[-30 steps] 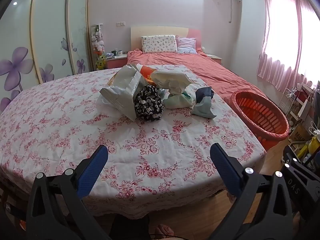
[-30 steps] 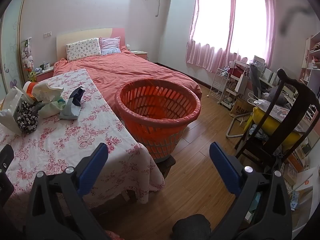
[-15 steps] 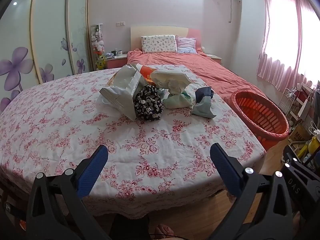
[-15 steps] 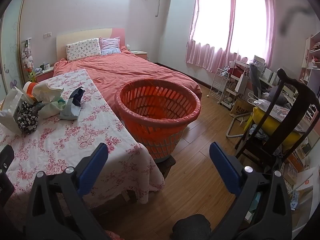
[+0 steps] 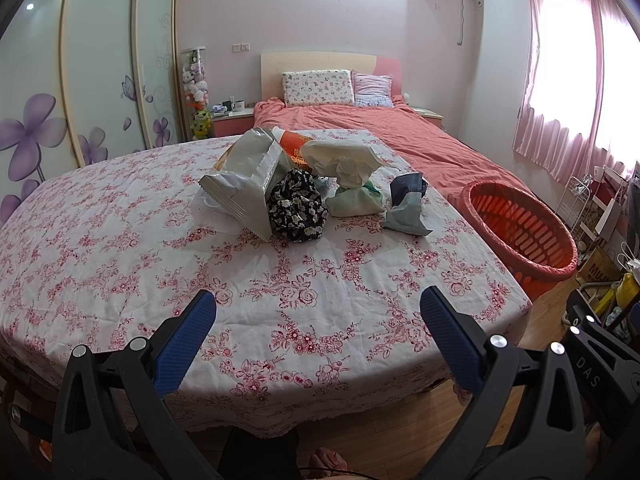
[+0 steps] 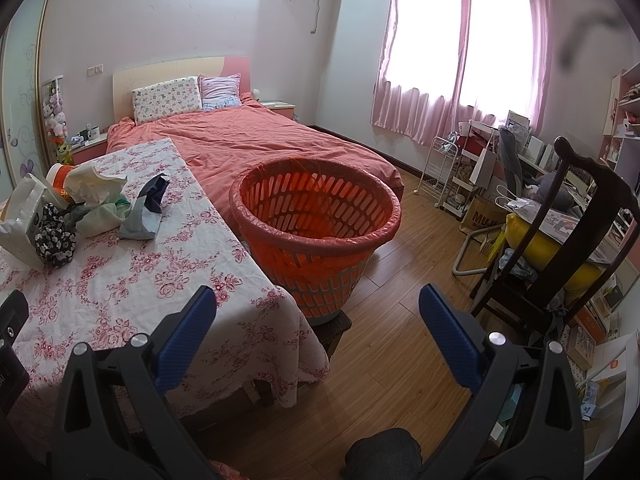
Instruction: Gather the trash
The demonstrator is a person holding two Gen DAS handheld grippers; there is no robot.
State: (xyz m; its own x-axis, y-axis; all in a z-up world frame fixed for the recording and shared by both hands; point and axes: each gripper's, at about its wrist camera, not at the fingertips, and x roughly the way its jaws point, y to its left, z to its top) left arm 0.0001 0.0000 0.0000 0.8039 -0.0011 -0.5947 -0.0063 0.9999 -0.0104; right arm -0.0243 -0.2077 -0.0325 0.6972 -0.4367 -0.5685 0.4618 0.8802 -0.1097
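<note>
A heap of trash lies on the floral-cloth table (image 5: 120,240): a silver snack bag (image 5: 244,184), a black flowered bundle (image 5: 298,208), a white crumpled bag (image 5: 344,156), a pale green bag (image 5: 354,202) and a dark blue-grey wrapper (image 5: 406,208). The heap also shows at the left of the right wrist view (image 6: 84,208). An orange basket (image 6: 316,216) lined with plastic stands on a stool right of the table. My left gripper (image 5: 318,332) is open and empty, above the table's near edge. My right gripper (image 6: 318,328) is open and empty, facing the basket.
A bed with a salmon cover (image 6: 248,140) lies behind the table and basket. A dark wooden chair (image 6: 576,240) and cluttered shelves stand at the right. Wardrobe doors (image 5: 100,80) line the left wall. Wooden floor (image 6: 400,320) lies between basket and chair.
</note>
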